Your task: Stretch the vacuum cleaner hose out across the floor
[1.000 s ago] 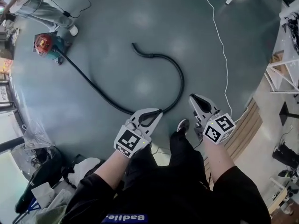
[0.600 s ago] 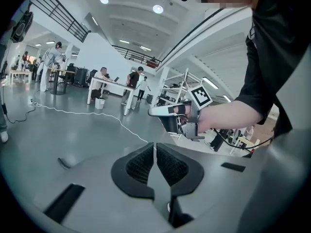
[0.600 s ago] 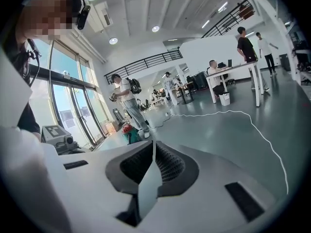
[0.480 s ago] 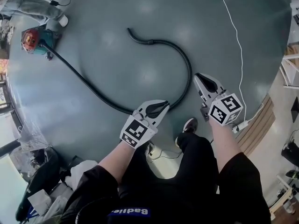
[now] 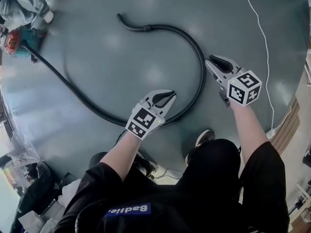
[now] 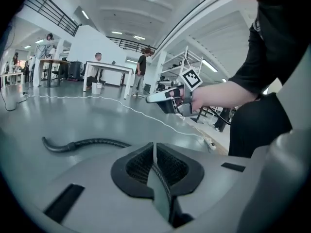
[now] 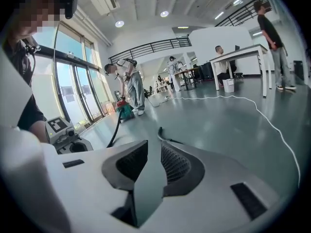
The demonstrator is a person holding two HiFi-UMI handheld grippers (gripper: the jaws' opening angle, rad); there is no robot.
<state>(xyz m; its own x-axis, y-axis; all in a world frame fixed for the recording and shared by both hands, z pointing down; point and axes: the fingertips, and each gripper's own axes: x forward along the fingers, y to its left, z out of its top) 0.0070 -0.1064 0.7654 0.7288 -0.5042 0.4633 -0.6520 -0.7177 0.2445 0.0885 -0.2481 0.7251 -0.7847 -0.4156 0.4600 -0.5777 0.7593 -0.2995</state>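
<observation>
At the far left edge of the floor (image 5: 121,72) stands the vacuum cleaner (image 5: 17,39). The hose (image 5: 200,67) runs from it toward you, sweeps round under your left gripper (image 5: 167,97), then hooks away from you and back to the left. Its free end (image 5: 121,18) therefore lies well out on the floor, beyond both tools.

Your left gripper hangs over the bottom of that bend with its jaws pressed together and nothing in them. Behind the tips you can see the ribbed hose passing below, roughly along the line the gripper points.

Your right gripper (image 5: 214,60) sits just to the right of the rising limb of the loop, apart from it. Its jaws have just been opening and stand a little spread, with only bare floor between them. The hose there lies just left of its tips and runs away from you.

I judge the left hand the nearer, but it must part its jaws first. The loop is far from straight.
</observation>
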